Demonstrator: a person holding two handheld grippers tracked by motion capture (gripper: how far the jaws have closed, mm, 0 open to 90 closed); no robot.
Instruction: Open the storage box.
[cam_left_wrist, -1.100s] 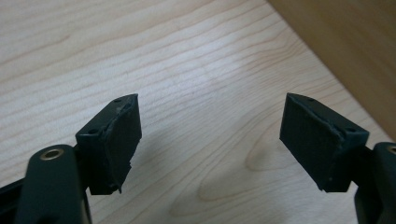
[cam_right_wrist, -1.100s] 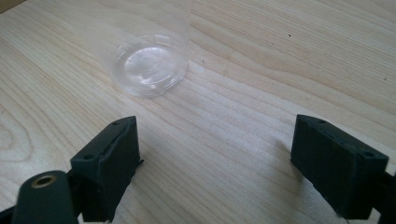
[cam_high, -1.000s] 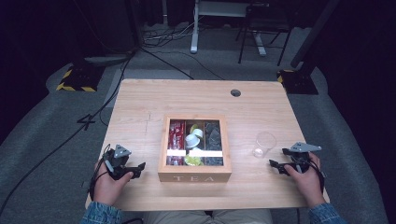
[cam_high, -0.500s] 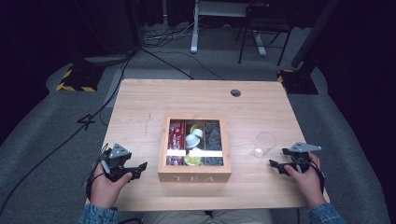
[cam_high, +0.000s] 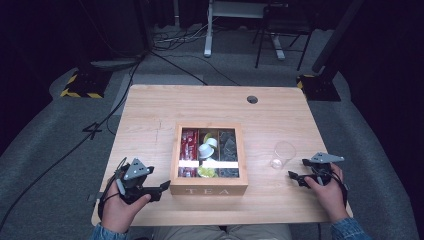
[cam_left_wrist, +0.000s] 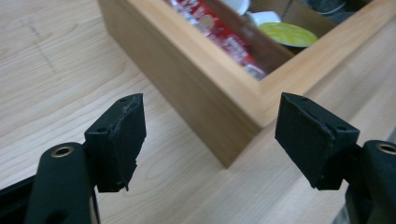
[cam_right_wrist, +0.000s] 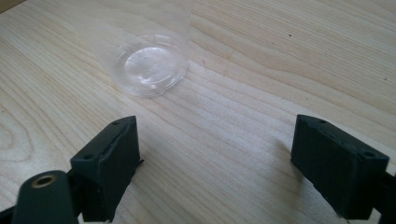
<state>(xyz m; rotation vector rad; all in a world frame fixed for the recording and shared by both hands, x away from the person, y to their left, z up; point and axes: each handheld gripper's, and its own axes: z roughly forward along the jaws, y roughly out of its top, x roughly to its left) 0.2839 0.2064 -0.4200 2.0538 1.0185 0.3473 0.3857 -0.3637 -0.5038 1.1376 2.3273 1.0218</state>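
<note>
A wooden tea box (cam_high: 209, 190) marked TEA stands open at the middle front of the table. It holds red packets (cam_high: 189, 142), white capsules (cam_high: 205, 150), a yellow-green capsule (cam_high: 205, 171) and dark packets (cam_high: 229, 145). My left gripper (cam_high: 160, 189) is open just left of the box's front corner. In the left gripper view its jaws (cam_left_wrist: 210, 130) frame that box corner (cam_left_wrist: 233, 116) without touching it. A clear plastic cup (cam_high: 282, 154) stands right of the box. My right gripper (cam_high: 298, 170) rests open on the table just short of the cup (cam_right_wrist: 149, 51), nothing between its jaws (cam_right_wrist: 215, 140).
The light wooden table (cam_high: 150, 110) has a round cable hole (cam_high: 252, 99) near its far edge. Both hands sit close to the table's front edge. Cables and a desk frame (cam_high: 207, 30) lie on the dark floor beyond.
My left hand has lifted off the table and moved right, bringing the open gripper up to the box's front left corner. The right hand has stayed where it was.
</note>
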